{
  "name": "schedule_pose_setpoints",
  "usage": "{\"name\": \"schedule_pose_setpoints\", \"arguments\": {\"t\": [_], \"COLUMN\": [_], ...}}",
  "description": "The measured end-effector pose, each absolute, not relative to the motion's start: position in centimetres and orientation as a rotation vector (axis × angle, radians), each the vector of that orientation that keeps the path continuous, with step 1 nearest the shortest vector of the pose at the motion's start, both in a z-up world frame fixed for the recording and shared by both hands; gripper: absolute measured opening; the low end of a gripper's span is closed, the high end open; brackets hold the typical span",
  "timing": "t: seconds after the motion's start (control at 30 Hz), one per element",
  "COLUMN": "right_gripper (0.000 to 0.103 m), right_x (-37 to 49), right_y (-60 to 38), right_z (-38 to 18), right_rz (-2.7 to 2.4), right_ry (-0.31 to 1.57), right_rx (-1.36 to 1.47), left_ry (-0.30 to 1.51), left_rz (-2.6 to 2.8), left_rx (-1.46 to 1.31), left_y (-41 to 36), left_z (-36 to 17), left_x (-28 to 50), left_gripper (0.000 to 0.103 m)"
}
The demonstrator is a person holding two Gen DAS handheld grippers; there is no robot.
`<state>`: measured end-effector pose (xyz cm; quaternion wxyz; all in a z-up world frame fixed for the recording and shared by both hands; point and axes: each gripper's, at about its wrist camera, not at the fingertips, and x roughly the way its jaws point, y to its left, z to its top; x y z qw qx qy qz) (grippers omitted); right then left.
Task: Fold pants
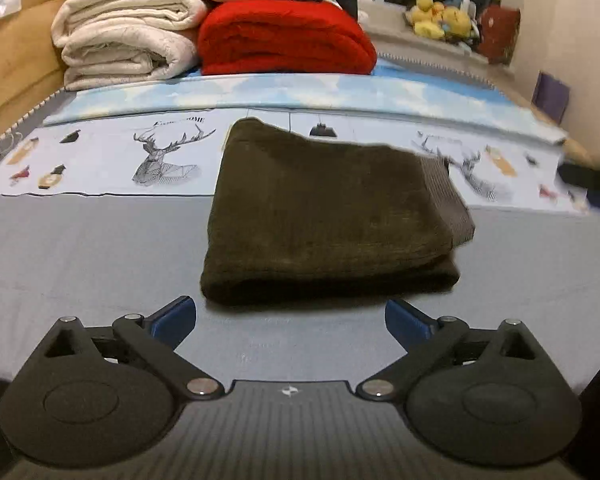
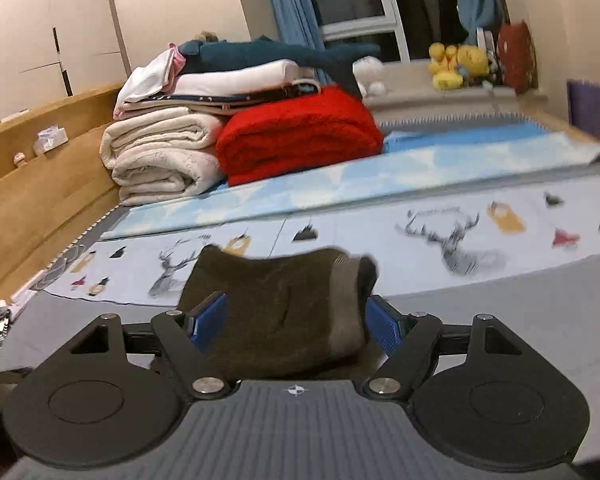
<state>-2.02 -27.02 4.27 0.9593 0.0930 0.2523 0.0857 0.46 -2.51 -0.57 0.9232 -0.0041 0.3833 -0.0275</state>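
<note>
The pants (image 1: 328, 216) are dark olive brown and lie folded into a thick rectangle on the grey bed sheet (image 1: 80, 248), with a ribbed waistband showing on their right side. My left gripper (image 1: 290, 316) is open and wide. Its blue pads (image 1: 176, 316) are just short of the bundle's near edge and nothing is between them. In the right wrist view the pants (image 2: 284, 312) show between the fingers of my right gripper (image 2: 296, 320). That gripper is open, and its blue pads (image 2: 210, 316) flank the bundle without pressing it.
A pile of cream blankets (image 1: 124, 40) and a red blanket (image 1: 284, 36) stands at the far left by the wooden headboard (image 1: 16, 60). A deer-print cloth (image 1: 164, 152) lies beyond the pants. Yellow plush toys (image 1: 440, 16) sit on the window sill. A dark blurred shape (image 1: 588, 184) is at the right edge.
</note>
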Motion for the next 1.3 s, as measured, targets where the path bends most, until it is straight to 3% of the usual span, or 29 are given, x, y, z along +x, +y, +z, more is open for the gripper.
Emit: {"name": "schedule_pose_setpoints", "arguments": {"t": [0.27, 0.37, 1.3], "right_gripper": [0.078, 0.085, 0.087], "right_x": [0.1, 0.3, 1.2], "right_y": [-23.2, -23.2, -21.5], "right_z": [-0.1, -0.4, -1.2], "right_rz": [0.135, 0.146, 0.211], "right_ry": [0.620, 0.631, 0.688], "right_rx": [0.023, 0.042, -0.019], "left_ry": [0.862, 0.878, 0.890], "left_rz": [-0.005, -0.010, -0.021], "left_rx": [-0.007, 0.012, 0.003], "left_y": [-2.2, -2.3, -2.4], "left_z": [-1.9, -2.5, -3.0], "left_x": [1.5, 2.1, 2.7], "left_gripper": [0.102, 0.102, 0.102]}}
